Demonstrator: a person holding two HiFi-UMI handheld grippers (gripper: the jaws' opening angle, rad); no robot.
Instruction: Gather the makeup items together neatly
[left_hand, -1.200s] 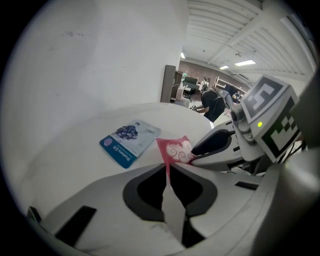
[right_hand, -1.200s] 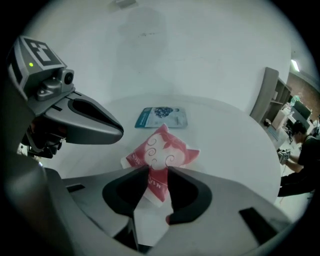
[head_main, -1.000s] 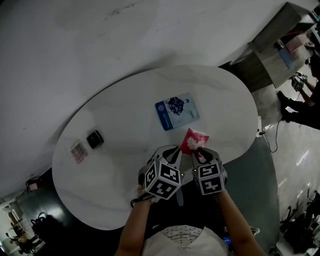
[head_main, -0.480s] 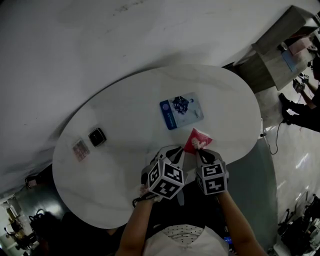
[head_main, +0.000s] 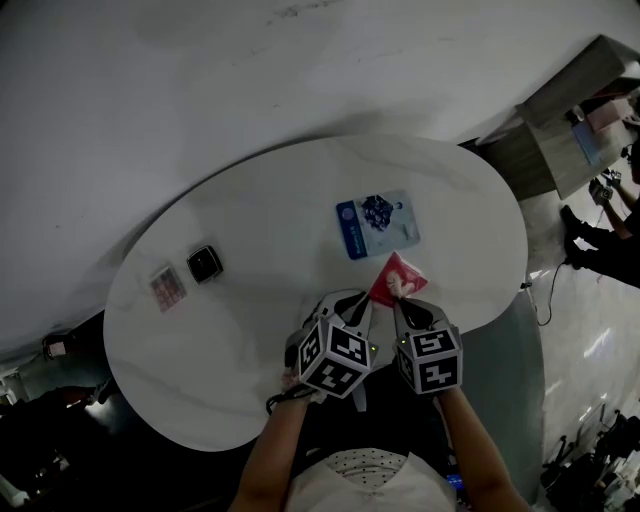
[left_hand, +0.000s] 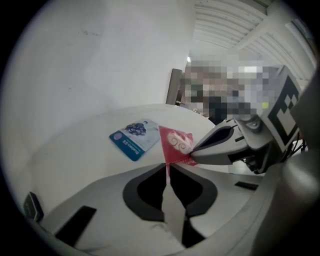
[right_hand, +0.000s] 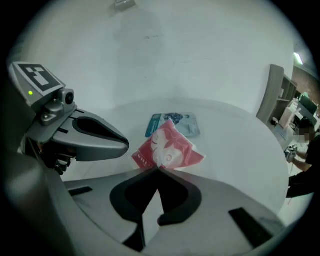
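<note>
Makeup items ungathered: red sachet (head_main: 393, 277), centre frame, clamped by right gripper (head_main: 402, 292), jaws just closed onto it, corner nipped by left gripper (head_main: 364, 301); blue sachet (head_main: 378, 225) just above; black compact (head_main: 204, 264), pink palette (head_main: 166, 285) far left.

Head view: I'm looking steeply down on the whole bench (head_main: 260, 230) from well above | left gripper view: I'm peering closely along its fingers (left_hand: 130, 220), facing across the bench | right gripper view: I'm peering closely along its fingers (right_hand: 210, 210) | all three are sharing the red sachet (head_main: 393, 278) and blue packet (head_main: 377, 223)
</note>
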